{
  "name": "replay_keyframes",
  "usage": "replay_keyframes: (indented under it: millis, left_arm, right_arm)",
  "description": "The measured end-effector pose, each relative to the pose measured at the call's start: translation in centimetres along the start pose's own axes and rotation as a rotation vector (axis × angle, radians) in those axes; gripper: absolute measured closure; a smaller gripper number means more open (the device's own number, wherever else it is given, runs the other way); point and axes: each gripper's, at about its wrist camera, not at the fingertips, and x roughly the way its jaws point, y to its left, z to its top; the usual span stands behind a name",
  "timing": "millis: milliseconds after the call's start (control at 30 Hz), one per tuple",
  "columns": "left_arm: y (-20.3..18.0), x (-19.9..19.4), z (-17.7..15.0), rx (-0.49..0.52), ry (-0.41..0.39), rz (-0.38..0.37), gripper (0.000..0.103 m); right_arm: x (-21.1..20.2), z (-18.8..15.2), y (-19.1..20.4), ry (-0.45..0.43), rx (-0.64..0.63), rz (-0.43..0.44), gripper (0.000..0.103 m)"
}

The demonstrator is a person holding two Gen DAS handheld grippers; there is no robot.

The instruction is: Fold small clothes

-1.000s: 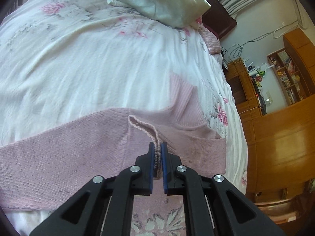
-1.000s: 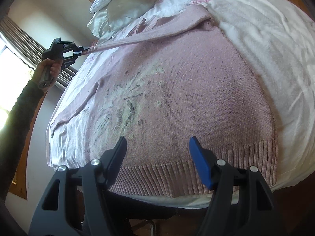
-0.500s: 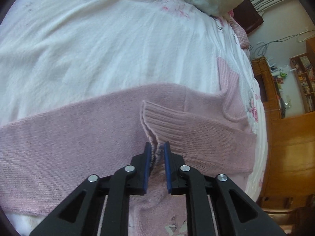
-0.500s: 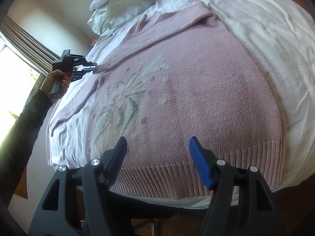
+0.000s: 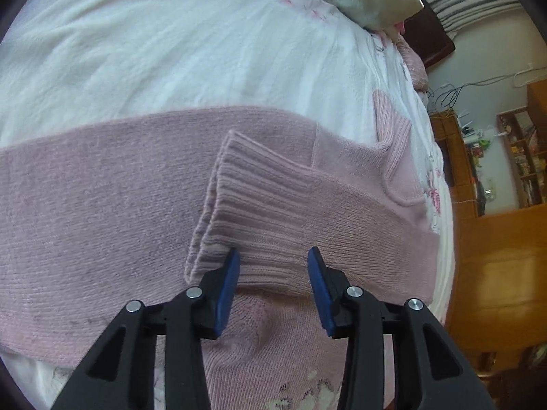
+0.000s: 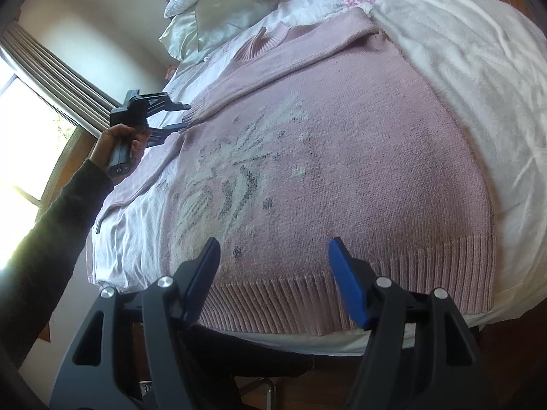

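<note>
1. Lying flat on the bed (image 6: 461,78), the pink sweater (image 6: 342,171) covered most of the white bedcover, with its ribbed hem at the near edge of the bed and its collar toward the pillows (image 6: 232,10) at the far end.
2. One sleeve (image 5: 307,205) was already folded across the body, its ribbed cuff lying on the knit.
3. The left gripper (image 5: 271,273) stood wide open just at that cuff, holding nothing.
4. The right gripper (image 6: 273,266) was also wide open, over the hem, and it was empty.
5. I judge the task was at an early stage: the other sleeve (image 6: 136,188) and the body were still to fold.
6. That sleeve's end at the bed's side edge was hard to make out, and the sweater's back was hidden.
</note>
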Motion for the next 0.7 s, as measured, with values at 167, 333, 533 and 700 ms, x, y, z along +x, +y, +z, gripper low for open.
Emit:
replay_keyframes:
  millis: [167,333,533,700]
  left_arm:
    - [5.3,-12.7,-1.8,-0.015,-0.193,0.003,0.019]
    - [16.9,-26.9,-4.3,-0.141,-0.368,0.121,0.009]
    - [29.4,-32.2,-5.8,-0.394,-0.377,0.168,0.009]
    - [33.1,-28.6,-5.3,-0.443,-0.305,0.153,0.009]
  right_arm:
    - [-1.2,-0.5,0.2,-0.017,-0.019,0.002,0.033]
    - [-1.0,-1.2,2.2,0.002,-0.046,0.044,0.032]
    - [-0.4,-1.9,6.5,0.031,-0.115,0.071,0.032]
    - [-0.6,-2.1,9.0,0.03,-0.139,0.058,0.031]
